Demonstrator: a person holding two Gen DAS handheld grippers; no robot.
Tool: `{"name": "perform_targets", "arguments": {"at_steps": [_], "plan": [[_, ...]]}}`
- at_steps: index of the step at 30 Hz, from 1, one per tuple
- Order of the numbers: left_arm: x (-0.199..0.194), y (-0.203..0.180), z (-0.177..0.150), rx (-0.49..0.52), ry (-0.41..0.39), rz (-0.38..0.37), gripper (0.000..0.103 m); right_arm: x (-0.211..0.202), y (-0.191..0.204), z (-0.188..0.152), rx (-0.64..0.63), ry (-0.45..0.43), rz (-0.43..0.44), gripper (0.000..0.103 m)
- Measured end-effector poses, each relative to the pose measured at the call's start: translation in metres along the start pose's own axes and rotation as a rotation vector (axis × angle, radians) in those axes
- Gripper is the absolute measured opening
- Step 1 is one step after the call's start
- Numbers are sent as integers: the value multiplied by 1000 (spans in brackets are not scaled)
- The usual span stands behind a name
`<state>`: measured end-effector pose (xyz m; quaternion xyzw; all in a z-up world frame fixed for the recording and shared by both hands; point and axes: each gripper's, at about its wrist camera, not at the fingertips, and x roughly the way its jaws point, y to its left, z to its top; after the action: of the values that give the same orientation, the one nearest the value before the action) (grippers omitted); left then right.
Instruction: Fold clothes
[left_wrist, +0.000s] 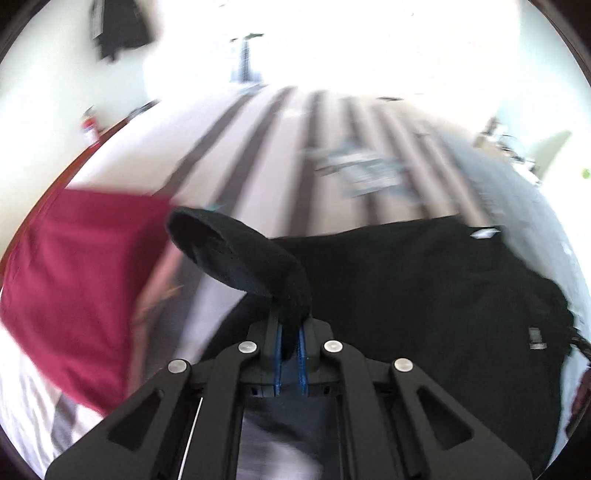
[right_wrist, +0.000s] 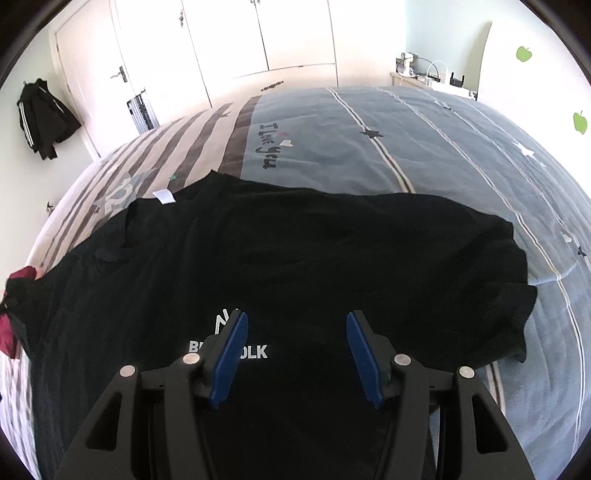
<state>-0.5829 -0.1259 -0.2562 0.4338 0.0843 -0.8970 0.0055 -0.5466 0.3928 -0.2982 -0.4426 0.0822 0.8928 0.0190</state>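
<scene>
Black T-shirt lies spread on the bed | left gripper pinches its sleeve | right gripper hovers half-open, empty | soft, limp, light: grab hems and corners.

You're facing a bed under a blue-and-striped duvet — beyond its far edge stand white wardrobe doors. Left of them a dark jacket hangs on the wall; right, a cluttered bedside table — bright daylight.
</scene>
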Motion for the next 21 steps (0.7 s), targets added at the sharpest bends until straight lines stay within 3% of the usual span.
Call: {"name": "perform_targets", "arguments": {"at_steps": [3, 4, 5, 7, 8, 10, 14, 21], "plan": [[-21, -51, 9, 14, 11, -136, 13, -13, 1, 4, 1, -12, 11, 52], [-33, -58, 7, 18, -4, -183, 26, -18, 1, 5, 4, -14, 17, 52], [-46, -65, 5, 22, -18, -231, 46, -21, 2, 6, 4, -13, 24, 52], [-71, -79, 1, 29, -46, -326, 70, -27, 5, 8, -1, -11, 35, 52], [-78, -76, -3, 24, -66, -328, 82, -29, 6, 8, -5, -10, 39, 52], [-82, -60, -13, 8, -82, -270, 86, -30, 6, 6, -9, -6, 47, 52], [-68, -30, -40, 8, -4, -104, 83, -28, 8, 0, -16, 9, 61, 52], [-55, -46, -103, 71, 92, -37, 78, -19, 23, -12, -40, 36, 96, 52]]}}
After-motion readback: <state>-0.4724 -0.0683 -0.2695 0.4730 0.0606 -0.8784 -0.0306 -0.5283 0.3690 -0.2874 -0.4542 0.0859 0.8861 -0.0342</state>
